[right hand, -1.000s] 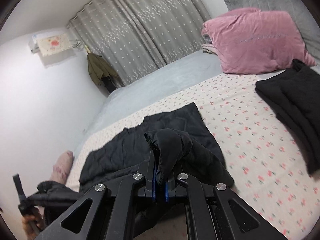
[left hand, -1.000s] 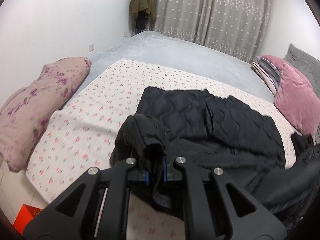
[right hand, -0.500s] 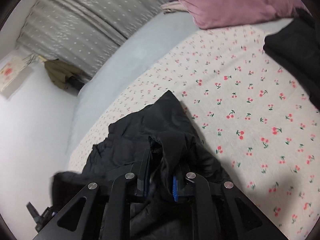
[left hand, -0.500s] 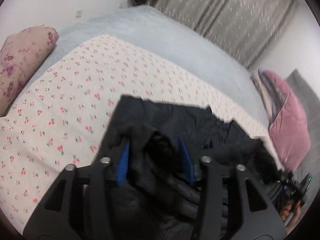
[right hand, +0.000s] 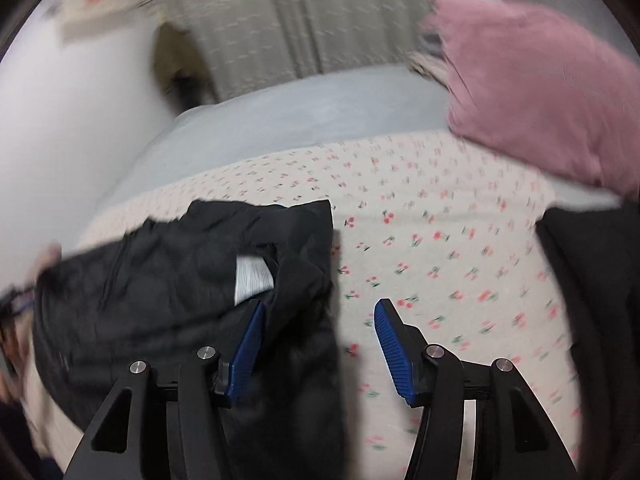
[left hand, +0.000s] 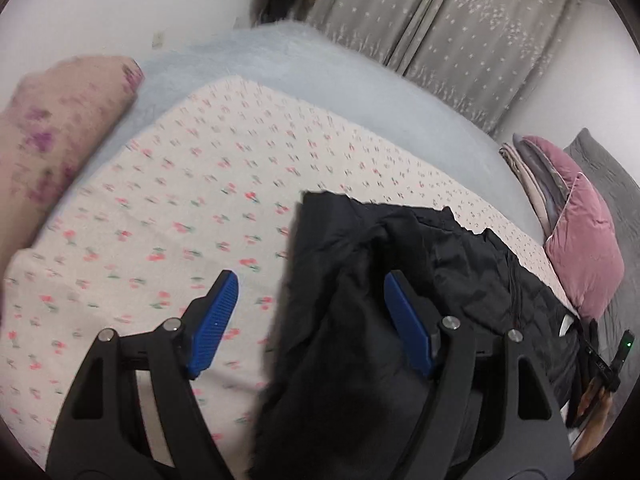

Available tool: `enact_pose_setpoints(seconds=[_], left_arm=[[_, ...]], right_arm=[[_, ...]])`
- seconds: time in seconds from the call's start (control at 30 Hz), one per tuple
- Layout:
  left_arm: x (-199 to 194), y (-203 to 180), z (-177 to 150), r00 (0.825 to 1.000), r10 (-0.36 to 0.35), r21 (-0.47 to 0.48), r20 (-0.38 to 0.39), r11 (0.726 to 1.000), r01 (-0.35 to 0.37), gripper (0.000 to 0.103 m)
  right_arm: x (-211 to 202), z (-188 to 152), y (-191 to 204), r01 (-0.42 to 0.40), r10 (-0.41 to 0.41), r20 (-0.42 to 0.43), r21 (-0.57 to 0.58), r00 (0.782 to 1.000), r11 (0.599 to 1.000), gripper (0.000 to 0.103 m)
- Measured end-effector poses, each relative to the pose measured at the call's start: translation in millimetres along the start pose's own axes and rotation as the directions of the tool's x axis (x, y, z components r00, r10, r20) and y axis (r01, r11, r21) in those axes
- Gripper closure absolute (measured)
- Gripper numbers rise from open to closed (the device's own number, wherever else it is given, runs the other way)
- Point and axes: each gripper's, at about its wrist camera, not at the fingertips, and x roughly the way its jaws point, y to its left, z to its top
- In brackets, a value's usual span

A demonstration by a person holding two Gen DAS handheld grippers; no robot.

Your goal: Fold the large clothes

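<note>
Item: black padded garment (left hand: pixel 420 280), lay bunched on the cherry-print sheet (left hand: pixel 180 208), its far edge toward the curtain and well short of the pink cushion (left hand: pixel 576 248); judged a first fold laid down, not yet squared. Left gripper (left hand: pixel 308 320) stood with blue pads spread wide over the garment's near-left edge, clamping nothing. Right gripper (right hand: pixel 318 340) likewise gaped at the garment's near-right edge, cloth draped against one pad but ungripped, probably so the fold could settle.

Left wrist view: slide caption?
Open left tool over black jacket lying on cherry-print sheet.
</note>
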Motion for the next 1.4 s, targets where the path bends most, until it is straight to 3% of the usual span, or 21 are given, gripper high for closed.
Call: enact_pose_setpoints(seconds=[0.1,0.17,0.3,0.43,0.5,0.6,0.63,0.7,0.73,0.8,1.0,1.2,1.4], left_arm=[[-13.4,4.6,-10.4,0.999,0.039,0.108,0.016,0.993,-0.040,0.027],[-1.7,-4.6,-22.2,0.999,0.030,0.204,-0.038,0.979,-0.022,0.027],[31.0,-35.1,-24.0,0.992,-0.070,0.246,-0.104,0.965,0.094,0.027],[45.0,-64.7,-12.2,0.991,-0.104,0.278,-0.083,0.953,0.123,0.027],[55.1,-76.4,-8.0,0.994,-0.085,0.300,-0.070,0.949,0.102,0.027],[70.1,-86.6,-7.7,0.992,-0.077,0.298,-0.101,0.949,0.104,0.044],[73.4,-88.2,-8.9,0.993,-0.061,0.300,-0.102,0.950,0.089,0.057],[77.3,-92.2,-9.0,0.995,-0.036,0.304,-0.090,0.951,0.062,0.083],[78.4,-92.5,-8.1,0.996,-0.023,0.302,-0.087,0.952,0.049,0.098],[77.3,-90.5,-3.6,0.997,-0.012,0.272,-0.075,0.962,0.032,0.099],[65.5,-92.6,11.0,1.000,-0.014,0.228,-0.003,0.974,0.014,0.101],[55.5,-99.8,27.1,0.998,-0.026,0.195,0.054,0.981,0.015,0.102],[55.8,-100.7,67.2,0.994,-0.006,0.099,0.113,0.995,-0.006,0.102]], right_arm=[[-1.3,-18.2,-5.2,-0.017,0.011,-0.061,-0.104,0.998,0.994,0.040],[5.8,-25.1,-2.9,-0.013,-0.003,-0.102,-0.148,0.995,0.989,0.040],[20.9,-16.7,22.4,0.006,-0.018,-0.061,-0.191,0.998,0.982,0.040],[36.7,-9.3,54.7,0.043,-0.047,-0.013,-0.246,0.999,0.968,0.040],[45.0,-7.0,65.5,0.068,-0.072,-0.007,-0.274,0.997,0.959,0.040],[57.1,-4.9,73.0,0.086,-0.092,-0.007,-0.291,0.996,0.953,0.042],[59.4,-3.9,74.5,0.087,-0.091,-0.003,-0.289,0.996,0.954,0.045],[62.7,-2.4,76.4,0.082,-0.086,-0.003,-0.280,0.996,0.956,0.074],[63.3,-1.1,77.0,0.084,-0.088,-0.001,-0.275,0.996,0.958,0.079],[63.0,1.6,79.9,0.102,-0.103,0.012,-0.276,0.995,0.956,0.088],[52.5,12.9,88.8,0.198,-0.189,0.062,-0.248,0.980,0.948,0.093],[36.4,26.4,90.6,0.206,-0.182,0.131,-0.202,0.974,0.957,0.094],[35.1,61.7,84.8,0.178,-0.151,0.202,-0.122,0.968,0.976,0.095]])
